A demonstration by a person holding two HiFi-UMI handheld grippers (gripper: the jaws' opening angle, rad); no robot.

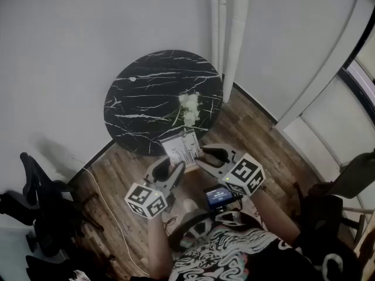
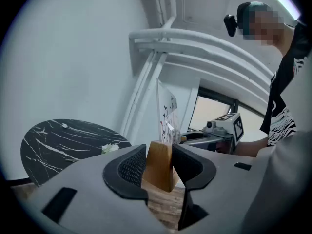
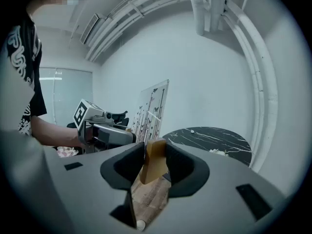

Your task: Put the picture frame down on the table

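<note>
The picture frame (image 1: 183, 148) is a clear upright panel with a printed sheet and wooden foot blocks. I hold it in the air over the wooden floor, just short of the near edge of the round black marble table (image 1: 146, 92). My left gripper (image 1: 176, 171) is shut on one wooden block (image 2: 160, 165), and the panel (image 2: 166, 112) rises beyond it. My right gripper (image 1: 203, 160) is shut on the other block (image 3: 154, 164), beside the panel (image 3: 152, 110). Each gripper shows in the other's view, the right gripper (image 2: 220, 132) and the left gripper (image 3: 101, 128).
White flowers (image 1: 189, 108) lie on the table's near right part. White pipes (image 1: 230, 34) run up the wall behind the table. A black office chair (image 1: 36, 199) stands at the left, and a white cable (image 1: 111, 215) trails across the floor. A window ledge lies at the right.
</note>
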